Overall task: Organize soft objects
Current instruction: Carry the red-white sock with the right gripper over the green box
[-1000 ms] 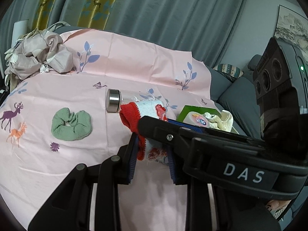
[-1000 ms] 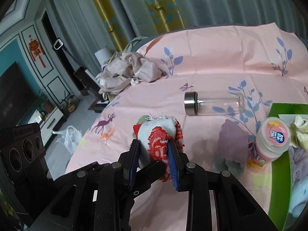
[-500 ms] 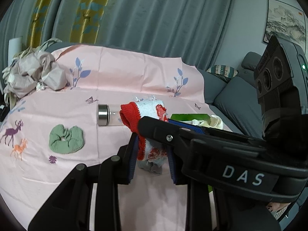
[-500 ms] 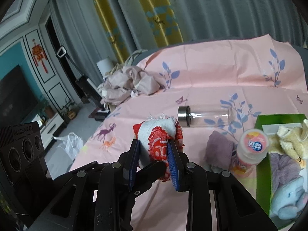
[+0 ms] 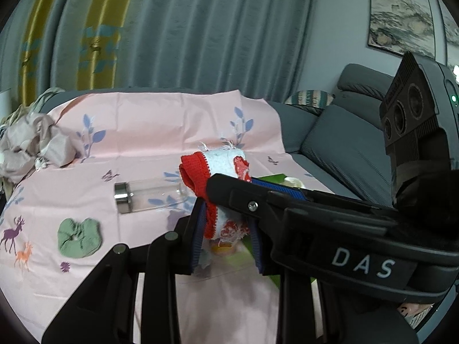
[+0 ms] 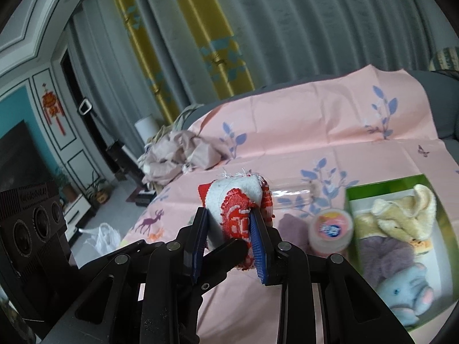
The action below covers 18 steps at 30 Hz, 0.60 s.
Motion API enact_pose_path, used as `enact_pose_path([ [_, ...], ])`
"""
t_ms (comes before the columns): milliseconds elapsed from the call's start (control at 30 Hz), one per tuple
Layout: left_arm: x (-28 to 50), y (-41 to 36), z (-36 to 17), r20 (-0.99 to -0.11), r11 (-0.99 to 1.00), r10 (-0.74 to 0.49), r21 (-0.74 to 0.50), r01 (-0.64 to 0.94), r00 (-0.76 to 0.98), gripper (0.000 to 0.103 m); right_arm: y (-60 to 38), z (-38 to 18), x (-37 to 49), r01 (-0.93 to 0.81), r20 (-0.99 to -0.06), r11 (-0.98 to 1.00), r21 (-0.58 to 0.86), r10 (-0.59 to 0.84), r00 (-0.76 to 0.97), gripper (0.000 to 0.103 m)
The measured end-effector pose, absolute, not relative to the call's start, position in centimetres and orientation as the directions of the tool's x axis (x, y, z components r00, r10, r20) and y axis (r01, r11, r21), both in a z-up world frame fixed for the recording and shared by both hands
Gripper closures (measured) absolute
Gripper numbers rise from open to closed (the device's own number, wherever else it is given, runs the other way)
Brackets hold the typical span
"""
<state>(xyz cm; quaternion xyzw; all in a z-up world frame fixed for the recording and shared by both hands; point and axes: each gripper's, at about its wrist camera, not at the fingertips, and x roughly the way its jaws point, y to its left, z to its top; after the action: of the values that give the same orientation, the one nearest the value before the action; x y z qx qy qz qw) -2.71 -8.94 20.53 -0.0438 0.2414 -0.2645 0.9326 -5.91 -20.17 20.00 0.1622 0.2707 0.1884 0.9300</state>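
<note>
**Rolled cloth pinched from both sides above the pink sheet**

A pale pink sheet printed with blue leaf sprigs, deer and butterflies (image 5: 149,132) is spread over a grey sofa (image 5: 330,149), and grey curtains with yellow patterned stripes (image 5: 178,28) are hung behind it. A framed landscape picture (image 5: 401,14) is seen on the wall at the right of the left wrist view; in the right wrist view a dark television screen (image 6: 17,154), teal wall panels and a red knotted ornament (image 6: 53,109) are seen at the left. A crumpled heap of beige fabric (image 5: 31,146) is piled at the far left end of the sheet.

On the sheet a clear glass bottle with a steel cap (image 5: 143,195) is laid on its side, and a sage-green fabric scrunchie (image 5: 79,238) lies nearer the camera, apart from it. A small pink-lidded plastic jar (image 6: 330,232) stands just beside a green cardboard box (image 6: 351,197), in which a cream plush toy (image 6: 401,215), a mauve fuzzy scrunchie (image 6: 381,258) and a blue plush elephant (image 6: 404,292) are packed.

The task's thing — a rolled white towel with red trim and red lettering (image 5: 226,177) — is held off the sheet, left of the box. It is pinched by the left gripper (image 5: 226,229), whose blue-padded fingers (image 5: 199,229) are set narrowly apart and pressed on the roll's two sides. The same roll is clamped by the right gripper (image 6: 229,229) — its pads (image 6: 256,243) are likewise pressed into the cloth, with one left finger lying between them beneath the roll.
</note>
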Motion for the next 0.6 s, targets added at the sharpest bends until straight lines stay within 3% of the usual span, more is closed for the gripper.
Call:
enact_pose_path([
  [600, -1.9, -18.4, 21.3, -0.467, 0.765, -0.621, -0.185, 0.617, 0.630, 0.077, -29.8, 19.6, -7.9, -0.079, -0.439, 0.875, 0.477, 0.315, 0.841, 0.072],
])
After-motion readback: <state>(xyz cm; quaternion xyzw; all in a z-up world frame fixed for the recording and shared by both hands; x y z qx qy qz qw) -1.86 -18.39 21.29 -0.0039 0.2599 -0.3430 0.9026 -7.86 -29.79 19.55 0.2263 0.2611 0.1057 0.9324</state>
